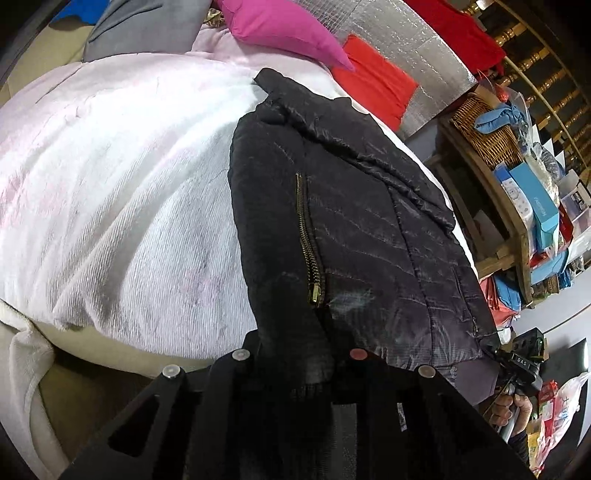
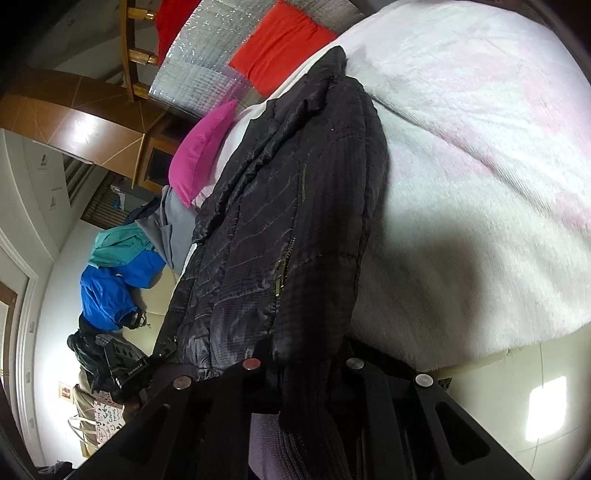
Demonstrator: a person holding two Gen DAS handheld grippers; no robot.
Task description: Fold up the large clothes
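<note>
While pillows [image 1: 280,29] crowd the blanket [image 1: 110,166], both tongs [image 1: 299,360] [image 2: 303,363] pinch the black jacket's [image 1: 351,221] hem.

White fleece-covered bed [image 1: 110,166], cluttered wooden shelf [image 1: 517,236], pale tiled floor [image 2: 517,424].

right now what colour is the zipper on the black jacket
Gold, brass-toned, on the jacket; the zipper shows best in the left wrist view.

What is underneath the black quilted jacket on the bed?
The black quilted jacket lies on a white fluffy blanket, which shows along its side. Whatever sits directly beneath the jacket is covered; its hem is pinched in both claws.
</note>
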